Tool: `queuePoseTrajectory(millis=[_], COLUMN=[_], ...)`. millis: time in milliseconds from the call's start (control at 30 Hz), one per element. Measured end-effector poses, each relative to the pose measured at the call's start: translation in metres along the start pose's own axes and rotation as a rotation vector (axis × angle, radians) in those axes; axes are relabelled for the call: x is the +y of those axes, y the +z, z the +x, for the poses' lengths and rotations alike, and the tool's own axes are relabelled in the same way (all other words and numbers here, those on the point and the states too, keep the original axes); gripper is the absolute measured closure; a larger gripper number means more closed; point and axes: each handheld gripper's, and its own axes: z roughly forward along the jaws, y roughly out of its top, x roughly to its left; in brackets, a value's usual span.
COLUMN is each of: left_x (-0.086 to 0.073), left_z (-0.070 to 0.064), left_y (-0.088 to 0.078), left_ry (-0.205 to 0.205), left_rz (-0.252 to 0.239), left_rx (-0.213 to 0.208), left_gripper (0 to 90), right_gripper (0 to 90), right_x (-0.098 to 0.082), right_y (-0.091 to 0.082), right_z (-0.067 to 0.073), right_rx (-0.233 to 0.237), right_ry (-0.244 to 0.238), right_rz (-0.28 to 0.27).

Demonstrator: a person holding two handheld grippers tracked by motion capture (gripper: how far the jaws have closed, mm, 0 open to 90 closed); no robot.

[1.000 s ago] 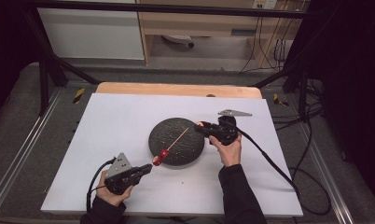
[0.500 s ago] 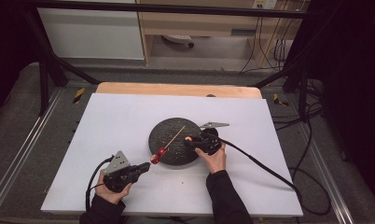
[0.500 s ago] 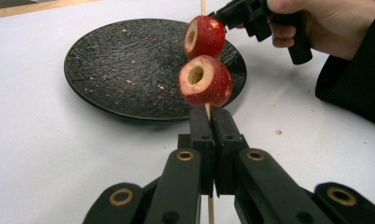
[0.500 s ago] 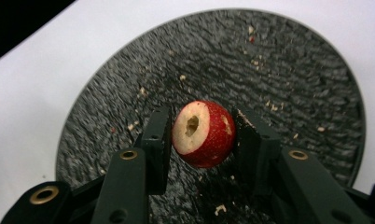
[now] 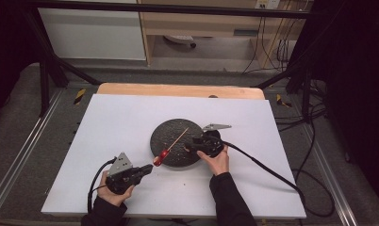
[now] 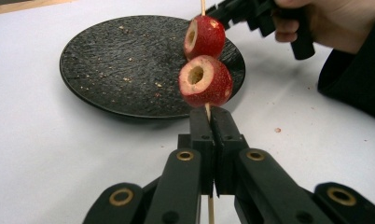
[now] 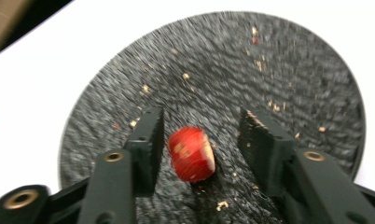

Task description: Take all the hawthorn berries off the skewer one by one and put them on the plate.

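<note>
A thin wooden skewer [image 5: 177, 139] slants up over the dark round plate [image 5: 171, 129]. Two red cored fruits [image 6: 205, 81] are threaded on it. My left gripper [image 6: 212, 116] is shut on the skewer's lower end, near the plate's front edge [image 5: 147, 170]. My right gripper [image 7: 200, 119] hangs low over the plate's right side [image 5: 191, 146]. Its jaws have just been opening. A single red fruit piece [image 7: 191, 154] lies on the plate between the pads, which stand apart from it.
Crumbs are scattered over the plate [image 7: 269, 70]. The plate rests mid-table on a white sheet [image 5: 121, 117] with a wooden edge [image 5: 178, 89] at the back. A black cable [image 5: 267, 169] trails right from the right gripper.
The right gripper came down and toward the person over the plate, away from the skewer's tip. The left gripper and the skewer stayed put.
</note>
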Motion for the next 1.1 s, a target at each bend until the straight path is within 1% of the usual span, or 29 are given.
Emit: queuePoseTrajectory(millis=[33,67,100,133,167,200,233,267,300,333,367,400,500,533,667,800,833,867,900,933,1000,1100], left_x=[0.0,0.0,0.0,0.0,0.0,0.0,0.0,0.001,0.001,0.001,0.001,0.001,0.001,0.001,0.001,0.001,0.001,0.001,0.001,0.001,0.001,0.001], left_z=[0.0,0.0,-0.001,-0.001,-0.001,-0.002,-0.002,-0.002,-0.003,-0.003,-0.004,-0.005,-0.008,-0.009,-0.012,-0.016,-0.017,-0.018,-0.02,-0.021,-0.023,-0.025], left_y=[0.0,0.0,0.0,0.0,0.001,0.001,0.001,0.002,0.002,0.003,0.003,0.004,0.006,0.007,0.011,0.014,0.015,0.016,0.017,0.018,0.019,0.019], left_ry=[-0.001,0.0,0.001,0.001,0.002,0.003,0.002,0.004,0.004,0.005,0.008,0.009,0.014,0.016,0.024,0.031,0.033,0.038,0.04,0.042,0.049,0.057], left_rz=[0.0,0.001,0.001,0.002,0.003,0.003,0.004,0.004,0.005,0.006,0.007,0.009,0.011,0.013,0.016,0.024,0.026,0.03,0.03,0.032,0.034,0.036], left_rx=[-0.001,-0.002,-0.002,-0.002,-0.003,-0.004,-0.004,-0.005,-0.006,-0.008,-0.009,-0.012,-0.018,-0.022,-0.028,-0.038,-0.04,-0.044,-0.047,-0.05,-0.054,-0.061], left_gripper=[88.4,88.4,88.4,88.4,88.5,88.4,88.4,88.4,88.4,88.4,88.4,88.4,88.4,88.4,88.4,88.4,88.5,88.4,88.4,88.5,88.4,88.4], right_gripper=[41.2,41.2,32.4,32.4,23.7,20.7,20.7,17.7,10.9,10.9,7.9,7.9,6.3,5.8,7.2,12.2,13.9,17.8,17.8,19.4,25.2,31.5], right_x=[0.003,0.003,0.005,0.005,0.006,0.006,0.006,0.006,0.004,0.004,0.002,0.002,-0.002,-0.005,-0.009,-0.017,-0.019,-0.023,-0.023,-0.023,-0.024,-0.025], right_y=[-0.008,-0.008,-0.015,-0.015,-0.022,-0.026,-0.026,-0.029,-0.033,-0.033,-0.037,-0.037,-0.041,-0.043,-0.044,-0.041,-0.039,-0.036,-0.036,-0.035,-0.034,-0.034], right_z=[0.003,0.003,0.007,0.007,0.011,0.013,0.013,0.016,0.02,0.02,0.026,0.026,0.033,0.037,0.042,0.048,0.049,0.051,0.051,0.051,0.052,0.053], right_rx=[0.008,0.008,0.021,0.021,0.036,0.042,0.042,0.051,0.063,0.063,0.077,0.077,0.099,0.114,0.133,0.172,0.18,0.19,0.19,0.2,0.213,0.238], right_ry=[-0.003,-0.003,-0.012,-0.012,-0.016,-0.023,-0.023,-0.03,-0.038,-0.038,-0.041,-0.041,-0.047,-0.048,-0.043,-0.043,-0.051,-0.052,-0.052,-0.049,-0.046,-0.033], right_rz=[-0.021,-0.021,-0.035,-0.035,-0.04,-0.038,-0.038,-0.038,-0.034,-0.034,-0.024,-0.024,-0.019,-0.021,-0.026,-0.023,-0.023,-0.017,-0.017,-0.013,-0.02,-0.031])
